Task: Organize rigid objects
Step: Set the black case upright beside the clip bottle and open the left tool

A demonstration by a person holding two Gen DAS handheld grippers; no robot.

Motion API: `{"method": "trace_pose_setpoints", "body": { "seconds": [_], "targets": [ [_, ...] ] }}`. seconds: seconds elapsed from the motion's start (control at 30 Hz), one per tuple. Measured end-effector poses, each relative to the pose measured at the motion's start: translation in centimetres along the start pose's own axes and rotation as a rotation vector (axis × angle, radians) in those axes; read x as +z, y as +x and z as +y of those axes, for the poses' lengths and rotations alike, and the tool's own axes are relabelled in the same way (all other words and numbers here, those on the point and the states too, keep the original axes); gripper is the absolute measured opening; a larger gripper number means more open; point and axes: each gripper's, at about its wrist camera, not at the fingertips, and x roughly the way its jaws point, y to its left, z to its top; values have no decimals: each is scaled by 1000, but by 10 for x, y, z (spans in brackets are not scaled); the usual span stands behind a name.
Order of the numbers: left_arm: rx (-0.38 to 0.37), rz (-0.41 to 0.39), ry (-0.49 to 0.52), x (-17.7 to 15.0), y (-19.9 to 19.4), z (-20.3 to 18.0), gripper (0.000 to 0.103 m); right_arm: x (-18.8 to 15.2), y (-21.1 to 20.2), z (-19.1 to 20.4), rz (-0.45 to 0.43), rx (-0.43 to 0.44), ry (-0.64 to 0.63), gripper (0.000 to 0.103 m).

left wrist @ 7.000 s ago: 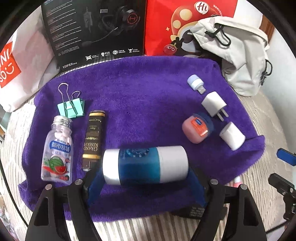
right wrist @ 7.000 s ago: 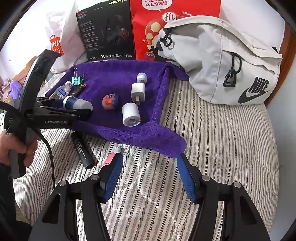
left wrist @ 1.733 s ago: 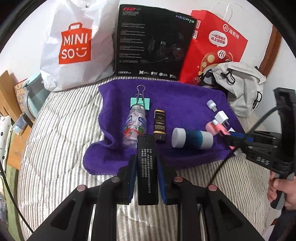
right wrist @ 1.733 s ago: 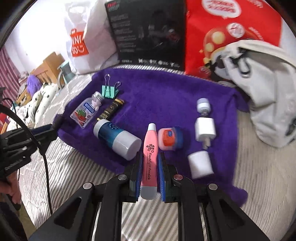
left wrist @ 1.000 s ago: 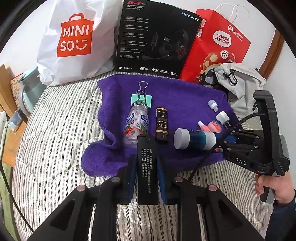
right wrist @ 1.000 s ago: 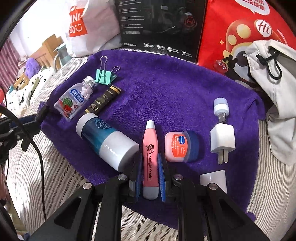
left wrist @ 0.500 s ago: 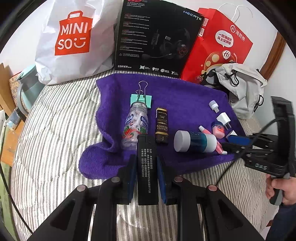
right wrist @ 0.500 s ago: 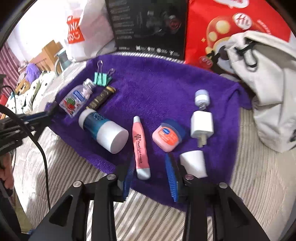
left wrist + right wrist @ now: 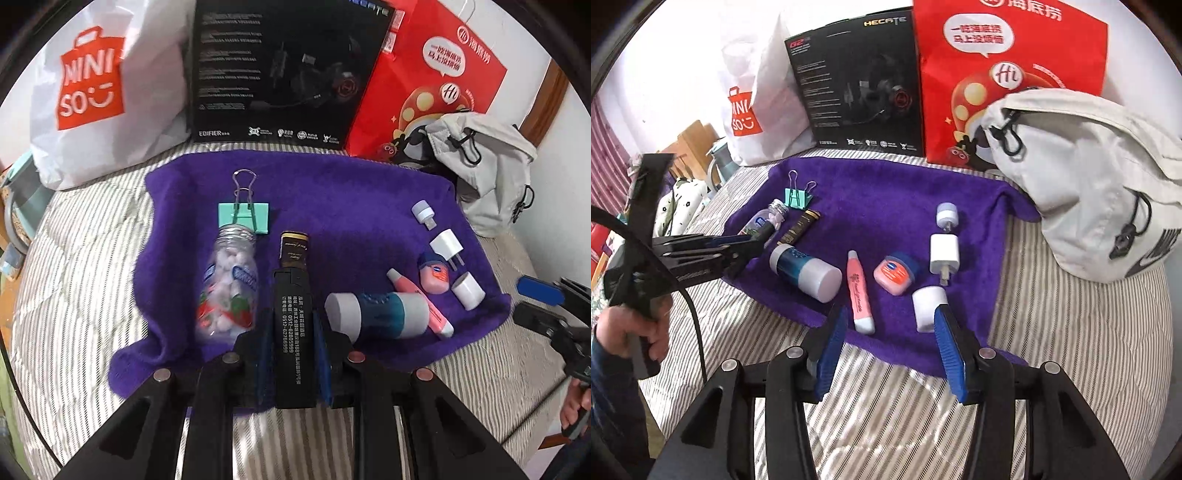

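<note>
The pink tube [image 9: 860,291] now lies released on the towel [image 9: 886,206]; right gripper [image 9: 888,345] gapes empty, left gripper [image 9: 291,347] clamps the black stick [image 9: 293,332], unplaced.

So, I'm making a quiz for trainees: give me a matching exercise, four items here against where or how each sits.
Items:
1. black stick
2. pink tube
3. teal binder clip
4. right claw

States:
A. open, empty
B. lying on the purple towel
C. by the candy bottle's cap
D. clamped in the left claw

Pairs: 1-D, 2-B, 3-C, 4-A
</note>
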Motion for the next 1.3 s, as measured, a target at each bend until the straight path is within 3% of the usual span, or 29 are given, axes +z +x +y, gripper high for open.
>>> {"method": "trace_pose_setpoints", "body": {
  "seconds": [0.33,0.97,1.07,1.2,1.3],
  "targets": [
    [30,29,22,5,27,-6,21,-10,3,-8,27,1,5,49],
    [51,58,39,-7,31,-10,25,-13,10,3,63,18,-39,49],
    [52,51,35,-6,25,-9,28,-14,9,4,65,14,-42,49],
    [53,31,39,-3,14,-9,41,-16,5,8,65,18,-50,49],
    [55,22,48,-2,6,-10,41,-17,2,11,61,17,-51,49]
  ]
}}
